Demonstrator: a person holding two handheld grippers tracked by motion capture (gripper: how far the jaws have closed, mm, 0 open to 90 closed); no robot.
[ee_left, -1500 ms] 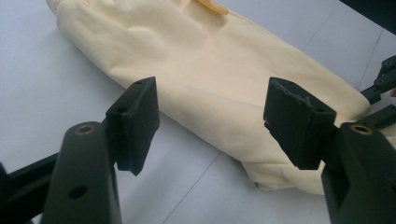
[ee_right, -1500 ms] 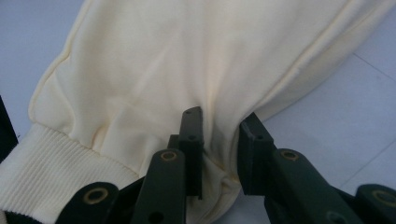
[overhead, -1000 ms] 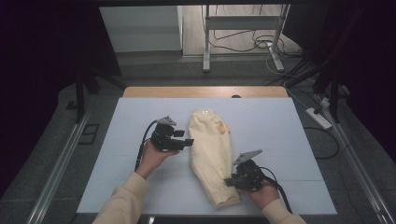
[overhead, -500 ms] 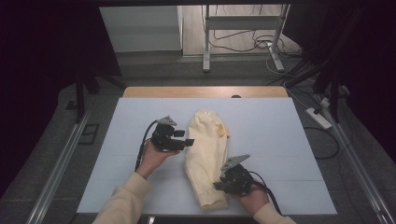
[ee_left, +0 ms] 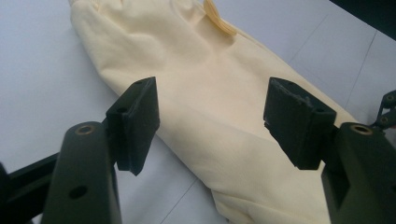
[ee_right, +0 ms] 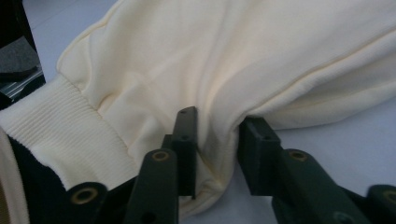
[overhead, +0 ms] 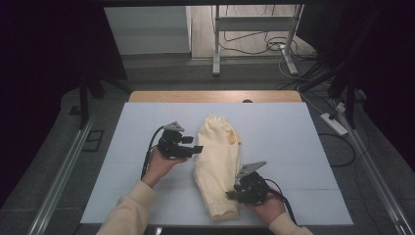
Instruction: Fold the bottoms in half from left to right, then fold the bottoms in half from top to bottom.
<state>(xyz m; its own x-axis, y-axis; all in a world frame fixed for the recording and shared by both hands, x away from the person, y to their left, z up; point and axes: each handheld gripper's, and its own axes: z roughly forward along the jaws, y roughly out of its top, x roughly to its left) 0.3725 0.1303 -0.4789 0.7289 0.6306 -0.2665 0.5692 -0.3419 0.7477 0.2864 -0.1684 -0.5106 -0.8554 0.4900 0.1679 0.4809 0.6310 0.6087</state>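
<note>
A pale yellow sweatshirt [overhead: 218, 152] lies folded in a long strip down the middle of the white table top [overhead: 293, 137]. My left gripper [overhead: 198, 148] is held at the strip's left edge, open, and in the left gripper view its jaws [ee_left: 210, 116] hover over the cloth [ee_left: 210, 70] without touching it. My right gripper [overhead: 230, 195] is at the strip's near right edge. Its jaws [ee_right: 217, 144] have just been opening; a fold of the cloth [ee_right: 233, 56] still lies between them, beside the ribbed hem [ee_right: 60, 135].
A wooden strip [overhead: 215, 96] borders the table's far edge. Behind it stand a metal frame [overhead: 254, 44] and loose cables [overhead: 274, 46] on the floor. A power strip [overhead: 334, 123] lies off the table's right side.
My right gripper carried the sweatshirt's near right edge a little to the left and its jaws have widened. The near end of the strip shifted with it. The left gripper stayed put.
</note>
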